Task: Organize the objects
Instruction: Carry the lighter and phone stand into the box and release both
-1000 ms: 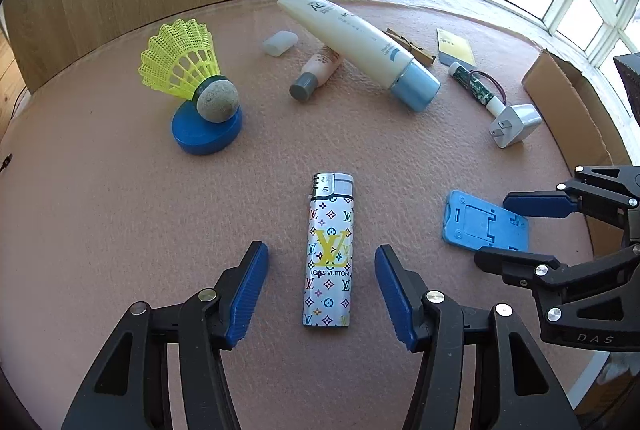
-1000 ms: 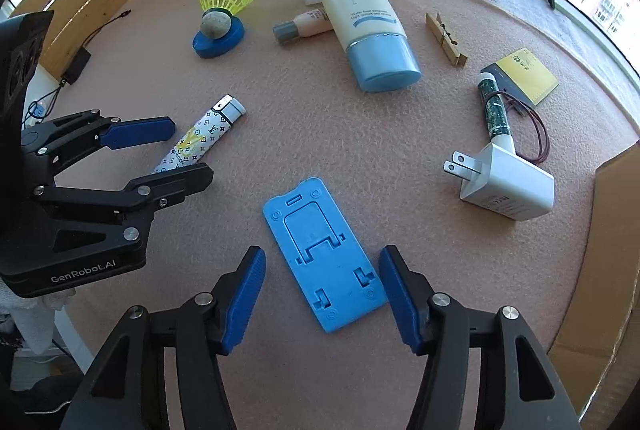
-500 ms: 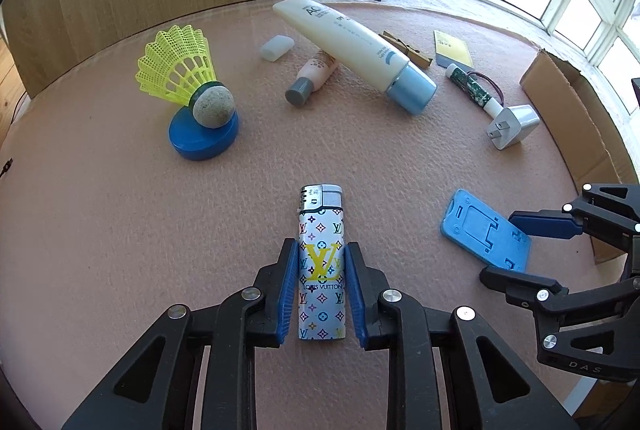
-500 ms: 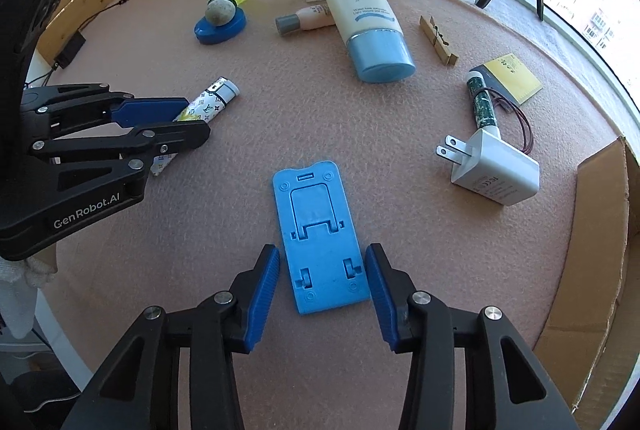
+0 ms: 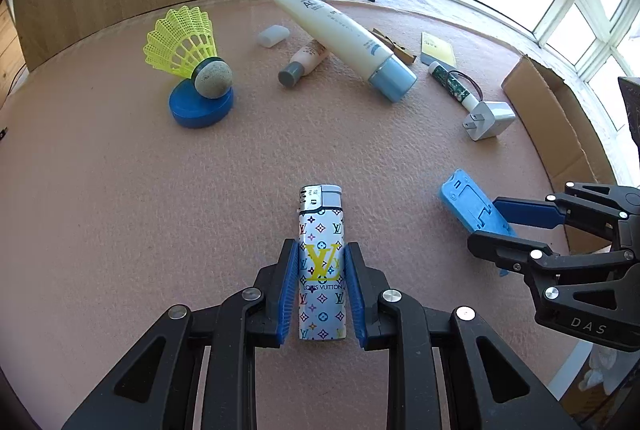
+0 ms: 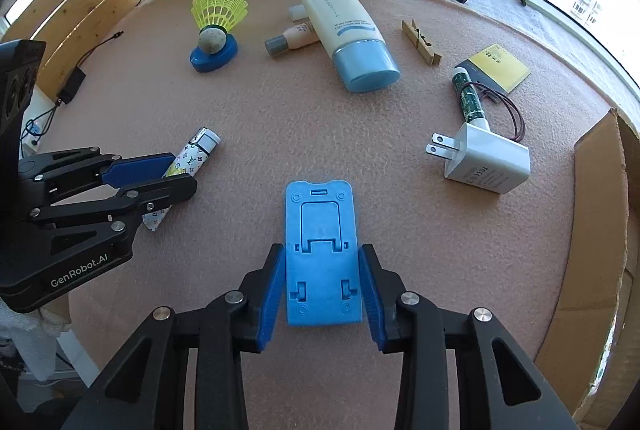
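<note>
Blue pads of left gripper (image 5: 322, 294) pinch the lighter (image 5: 321, 262); right gripper (image 6: 322, 294) closing around phone stand (image 6: 320, 254).

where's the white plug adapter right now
In the right wrist view the white plug adapter lies on the pink mat, right of the blue phone stand, just before the cardboard box.

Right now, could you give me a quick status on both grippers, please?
Left gripper shut on the lighter. Right gripper closing around the blue stand, pads barely clear of its edges. Nothing in the way.
</note>
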Action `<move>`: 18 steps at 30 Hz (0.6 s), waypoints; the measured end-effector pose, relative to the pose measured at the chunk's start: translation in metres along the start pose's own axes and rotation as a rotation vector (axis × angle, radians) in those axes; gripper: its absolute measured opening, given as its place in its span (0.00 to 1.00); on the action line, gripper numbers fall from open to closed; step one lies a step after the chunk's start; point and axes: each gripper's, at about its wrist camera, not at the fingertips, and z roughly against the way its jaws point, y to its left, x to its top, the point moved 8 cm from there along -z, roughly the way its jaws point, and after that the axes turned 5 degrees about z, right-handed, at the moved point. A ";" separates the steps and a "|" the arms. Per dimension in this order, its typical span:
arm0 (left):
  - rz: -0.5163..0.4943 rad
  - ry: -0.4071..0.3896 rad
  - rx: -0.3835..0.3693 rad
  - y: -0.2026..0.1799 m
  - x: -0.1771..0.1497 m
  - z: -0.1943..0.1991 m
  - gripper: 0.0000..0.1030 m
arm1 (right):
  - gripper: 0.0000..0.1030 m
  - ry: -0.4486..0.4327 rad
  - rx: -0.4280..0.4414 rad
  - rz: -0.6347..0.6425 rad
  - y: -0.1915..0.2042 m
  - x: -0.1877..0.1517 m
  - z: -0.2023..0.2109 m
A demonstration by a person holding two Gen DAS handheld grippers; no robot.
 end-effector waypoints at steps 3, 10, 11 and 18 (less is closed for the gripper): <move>-0.002 -0.011 -0.017 -0.008 0.001 0.005 0.24 | 0.32 -0.032 0.011 -0.026 -0.002 -0.006 0.015; -0.052 -0.046 -0.063 -0.047 0.012 0.020 0.24 | 0.32 -0.133 0.007 -0.109 -0.026 -0.025 0.065; -0.063 -0.052 -0.072 -0.055 0.014 0.022 0.24 | 0.32 -0.145 0.001 -0.126 -0.033 -0.029 0.073; -0.152 -0.084 -0.148 -0.123 0.032 0.031 0.24 | 0.32 -0.210 -0.065 -0.244 -0.095 -0.059 0.119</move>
